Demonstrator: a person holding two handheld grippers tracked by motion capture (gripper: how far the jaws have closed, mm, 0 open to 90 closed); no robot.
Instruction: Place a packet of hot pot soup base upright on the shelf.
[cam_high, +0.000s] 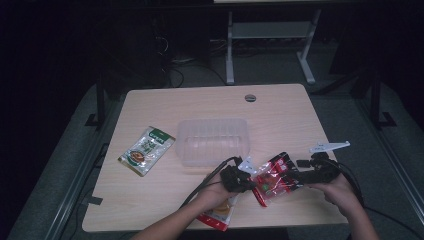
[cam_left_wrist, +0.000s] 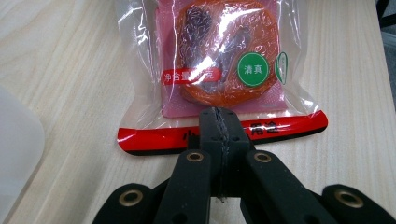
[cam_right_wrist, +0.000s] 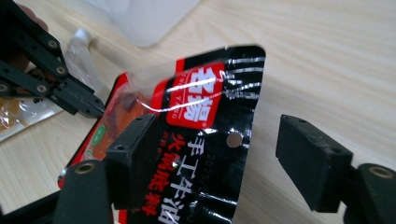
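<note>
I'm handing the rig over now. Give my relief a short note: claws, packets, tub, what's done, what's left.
Left claw: shut on the red-and-black packet, at its red bottom seal.
Right claw: open, jaws either side of that packet's black top edge, not pressing.
Clear tub: behind the hands, nothing seen inside.
Green packet: on the table, left of the tub.
Orange packet: under the left forearm.
Left, probably: packets into the tub.

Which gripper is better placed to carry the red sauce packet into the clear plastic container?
Probably the left gripper: it is shut on the bottom edge of the red sauce packet. The right gripper stands open around the packet's top, not pressing it. The clear plastic container lies just beyond.
</note>
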